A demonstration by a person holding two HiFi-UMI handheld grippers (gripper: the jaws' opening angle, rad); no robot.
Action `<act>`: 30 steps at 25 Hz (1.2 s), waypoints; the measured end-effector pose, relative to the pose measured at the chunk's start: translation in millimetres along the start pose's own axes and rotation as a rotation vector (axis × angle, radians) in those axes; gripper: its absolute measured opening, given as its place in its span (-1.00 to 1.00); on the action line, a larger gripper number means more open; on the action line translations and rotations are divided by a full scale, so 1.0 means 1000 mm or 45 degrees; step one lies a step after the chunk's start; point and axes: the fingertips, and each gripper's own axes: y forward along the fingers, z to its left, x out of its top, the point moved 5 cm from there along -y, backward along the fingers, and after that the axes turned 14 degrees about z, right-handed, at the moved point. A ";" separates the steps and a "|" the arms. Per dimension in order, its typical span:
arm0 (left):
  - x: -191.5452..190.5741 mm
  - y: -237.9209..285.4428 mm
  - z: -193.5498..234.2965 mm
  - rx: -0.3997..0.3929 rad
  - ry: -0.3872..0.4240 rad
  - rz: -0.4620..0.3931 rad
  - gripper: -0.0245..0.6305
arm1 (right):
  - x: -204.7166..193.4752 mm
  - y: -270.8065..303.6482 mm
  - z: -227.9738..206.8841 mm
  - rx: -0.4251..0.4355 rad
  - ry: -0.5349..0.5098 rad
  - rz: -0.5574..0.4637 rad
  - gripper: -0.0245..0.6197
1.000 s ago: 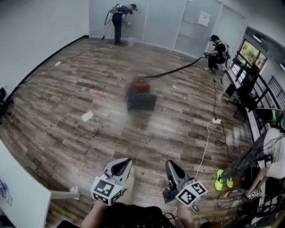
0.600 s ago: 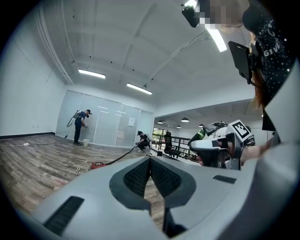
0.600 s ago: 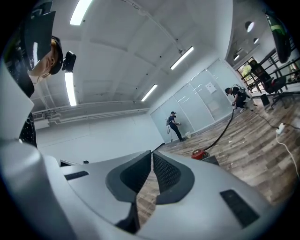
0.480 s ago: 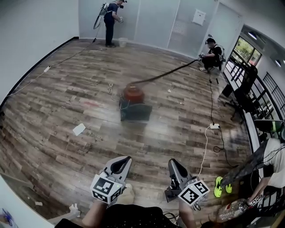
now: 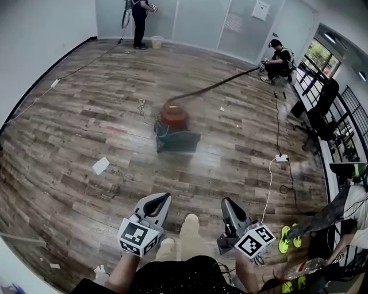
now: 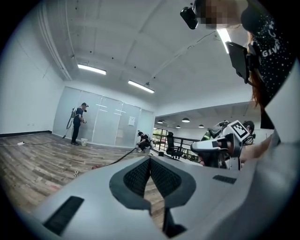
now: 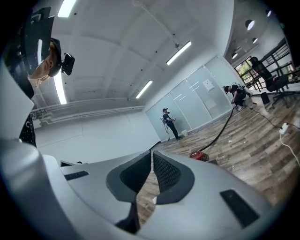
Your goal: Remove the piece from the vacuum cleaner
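The vacuum cleaner (image 5: 174, 115) stands upright on the wooden floor (image 5: 86, 115) near the middle of the room. It has a red, rounded top on a dark, boxy base. A long dark hose (image 5: 218, 85) runs from its top, stretched nearly straight toward the far right. Which part is removable cannot be told.

A person (image 5: 138, 17) stands beside a pale bucket (image 5: 156, 41) at the far glass wall (image 5: 195, 23); a second person (image 5: 280, 62) crouches near black office chairs (image 5: 323, 109). On the wood-plank floor (image 5: 69, 132) lie what looks like a paper scrap (image 5: 100, 166) and a white power strip (image 5: 281, 158).
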 end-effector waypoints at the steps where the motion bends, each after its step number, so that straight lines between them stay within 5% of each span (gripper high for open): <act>1: 0.001 0.003 0.009 0.017 -0.016 0.000 -0.90 | 0.004 0.011 -0.005 0.012 0.006 0.011 -0.89; 8: 0.010 0.048 0.071 0.120 -0.077 0.036 -0.90 | 0.036 0.099 -0.038 0.103 -0.019 0.033 -0.89; 19: 0.094 0.196 0.171 0.132 -0.028 0.031 -0.90 | 0.150 0.239 -0.159 0.185 0.017 0.030 -0.89; 30: 0.121 0.276 0.233 0.137 -0.038 0.075 -0.90 | 0.197 0.294 -0.238 0.122 0.030 0.047 -0.89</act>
